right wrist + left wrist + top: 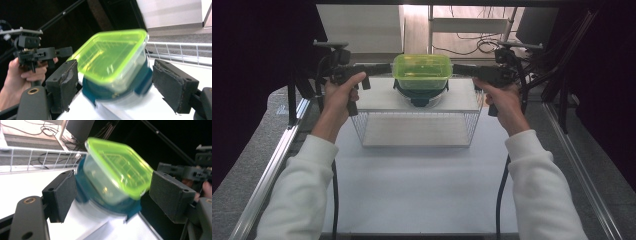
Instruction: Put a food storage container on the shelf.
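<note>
green-lidded box | between left gripper and right gripper (untouched)

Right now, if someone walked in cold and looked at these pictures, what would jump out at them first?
The clear container with the bright green lid stands out most, stacked on a dark teal-lidded container on a white shelf over a wire basket at the far middle of the table. The left gripper and right gripper flank it from either side, jaws open and pads clear of it.
</note>
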`<state>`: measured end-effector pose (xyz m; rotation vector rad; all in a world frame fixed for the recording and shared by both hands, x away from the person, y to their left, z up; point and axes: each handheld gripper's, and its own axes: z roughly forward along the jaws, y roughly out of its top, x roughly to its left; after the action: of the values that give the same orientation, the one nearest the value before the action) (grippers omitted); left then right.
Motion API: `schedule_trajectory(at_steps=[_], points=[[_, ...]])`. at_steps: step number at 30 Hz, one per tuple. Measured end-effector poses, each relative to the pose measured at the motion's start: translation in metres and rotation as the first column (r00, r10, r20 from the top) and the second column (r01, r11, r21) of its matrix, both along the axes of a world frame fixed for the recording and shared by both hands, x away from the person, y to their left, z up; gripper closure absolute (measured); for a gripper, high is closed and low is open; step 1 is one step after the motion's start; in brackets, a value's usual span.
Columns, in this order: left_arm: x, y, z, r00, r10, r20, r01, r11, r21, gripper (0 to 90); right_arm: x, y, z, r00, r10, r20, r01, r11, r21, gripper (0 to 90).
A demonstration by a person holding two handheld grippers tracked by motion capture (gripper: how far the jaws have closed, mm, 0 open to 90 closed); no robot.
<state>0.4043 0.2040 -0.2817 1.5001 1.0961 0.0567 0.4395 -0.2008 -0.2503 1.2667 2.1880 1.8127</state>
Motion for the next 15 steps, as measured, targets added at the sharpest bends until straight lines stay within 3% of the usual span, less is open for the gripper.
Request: schedule_trajectory(at_steps=[5,9,12,15], points=[[-0.032,0.003,-0.01,0.9991,-0.026,0.032,0.023,0.9965,0.08,20.8,-0.028,-0.015,-0.01,0.9981,0.055,0.027,-0.055,0.998,0.004,20.7],[-0.058,0.005,-0.025,0.9983,-0.04,0.043,0.035,0.9918,0.123,21.1,-0.054,-0.022,-0.023,0.995,0.065,0.075,-0.063,0.997,-0.035,20.8],[-0.076,0.006,-0.037,0.9972,-0.05,0.056,0.043,0.9912,0.125,21.4,-0.074,-0.026,-0.037,0.9908,0.066,0.118,-0.056,0.995,-0.082,20.8],[-0.096,0.006,-0.053,0.9961,-0.037,0.08,0.024,0.9871,0.158,21.9,-0.088,-0.028,-0.05,0.9873,0.068,0.144,-0.05,0.991,-0.124,20.9]])
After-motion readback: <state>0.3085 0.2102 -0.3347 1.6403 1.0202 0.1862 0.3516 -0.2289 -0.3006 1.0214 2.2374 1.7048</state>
